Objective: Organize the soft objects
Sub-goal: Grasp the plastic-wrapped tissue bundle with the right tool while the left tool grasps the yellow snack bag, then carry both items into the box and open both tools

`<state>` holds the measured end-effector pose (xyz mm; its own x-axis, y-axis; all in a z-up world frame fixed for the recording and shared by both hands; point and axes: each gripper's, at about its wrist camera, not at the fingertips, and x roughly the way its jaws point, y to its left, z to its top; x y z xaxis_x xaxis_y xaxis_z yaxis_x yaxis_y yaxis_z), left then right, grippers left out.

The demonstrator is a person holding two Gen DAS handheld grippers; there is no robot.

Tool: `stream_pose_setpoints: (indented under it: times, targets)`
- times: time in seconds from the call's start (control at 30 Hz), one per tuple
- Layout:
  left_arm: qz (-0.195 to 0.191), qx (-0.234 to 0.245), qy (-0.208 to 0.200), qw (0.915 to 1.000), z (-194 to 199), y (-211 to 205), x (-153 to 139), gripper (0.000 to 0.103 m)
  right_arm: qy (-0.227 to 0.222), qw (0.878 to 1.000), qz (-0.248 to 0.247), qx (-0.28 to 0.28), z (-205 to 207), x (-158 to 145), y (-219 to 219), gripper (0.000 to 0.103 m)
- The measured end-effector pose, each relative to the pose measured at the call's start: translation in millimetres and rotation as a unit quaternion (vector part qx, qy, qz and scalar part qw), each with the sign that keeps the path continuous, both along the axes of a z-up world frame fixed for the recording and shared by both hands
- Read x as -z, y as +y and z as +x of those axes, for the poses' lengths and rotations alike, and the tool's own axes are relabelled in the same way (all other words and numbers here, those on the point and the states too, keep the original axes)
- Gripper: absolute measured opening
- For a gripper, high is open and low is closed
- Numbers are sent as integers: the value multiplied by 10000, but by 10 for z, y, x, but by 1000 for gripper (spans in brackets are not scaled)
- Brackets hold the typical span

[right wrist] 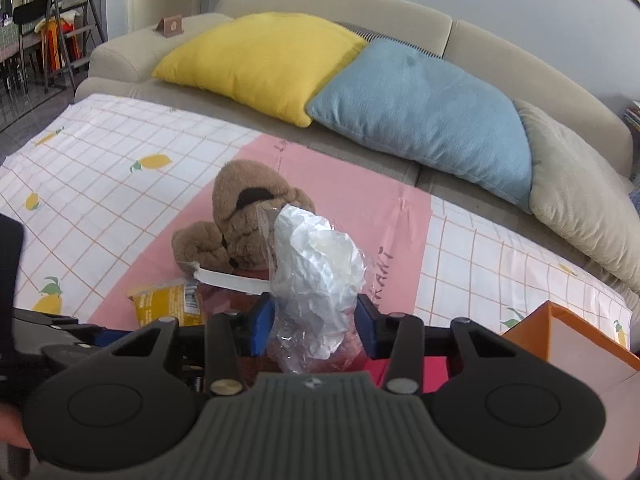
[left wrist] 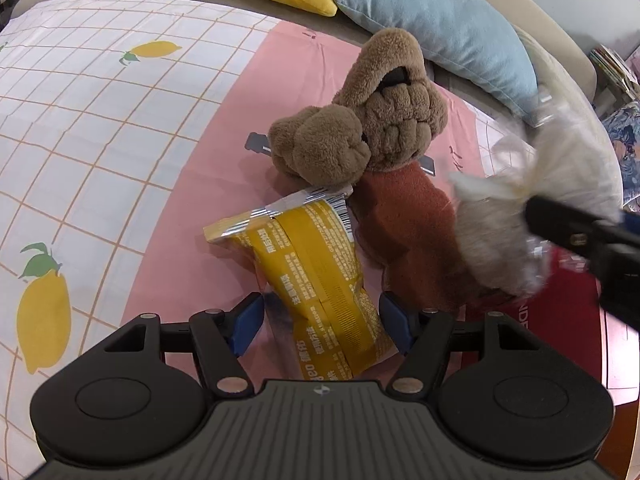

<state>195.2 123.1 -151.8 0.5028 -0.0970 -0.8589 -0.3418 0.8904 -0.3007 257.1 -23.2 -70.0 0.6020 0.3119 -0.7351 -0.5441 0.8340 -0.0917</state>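
My left tool [left wrist: 322, 326] stands wide open around the yellow packet [left wrist: 316, 280], blue pads either side of it, not pressing that I can see. The packet lies on the pink band of the lemon-print sheet [left wrist: 100, 128] spread over the beige sofa [right wrist: 500, 52]. Just beyond the packet sprawls the brown plush dog [left wrist: 360, 128], its rust-red body [left wrist: 404, 240] trailing back toward my tool's right.

My right tool [right wrist: 316, 326] has the crumpled clear plastic bag [right wrist: 320, 268] between its pads; whether it grips or only brackets it, I cannot tell. Ahead of it, past the dog, a yellow cushion [right wrist: 260, 60] and a blue cushion [right wrist: 424, 116] lean on the sofa back, a grey cushion [right wrist: 580, 196] further right. An orange box [right wrist: 568, 336] sits near my right side. Far left, a stepladder [right wrist: 68, 24] stands in the room.
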Motion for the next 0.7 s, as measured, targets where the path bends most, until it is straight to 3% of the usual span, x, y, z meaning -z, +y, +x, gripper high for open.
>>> stream_pose_setpoints:
  times: [0.1,0.33,0.5,0.7]
  targets:
    - [87,54,46,9999,40,-34,12,76,-45,9998,179,22,-86,-103,-75,43]
    - [339,324,4,9989,16,-37,-27,50,47,9994,337,99,-255,-163,-210,43]
    - [375,334,-278,9983,-192,11,-179,47,39,9985,507,208,-354,-204,-316,43]
    - [382,260,-800,9957,-503,9,-565,47,110,9953,903,319,-484,-321,-467,43]
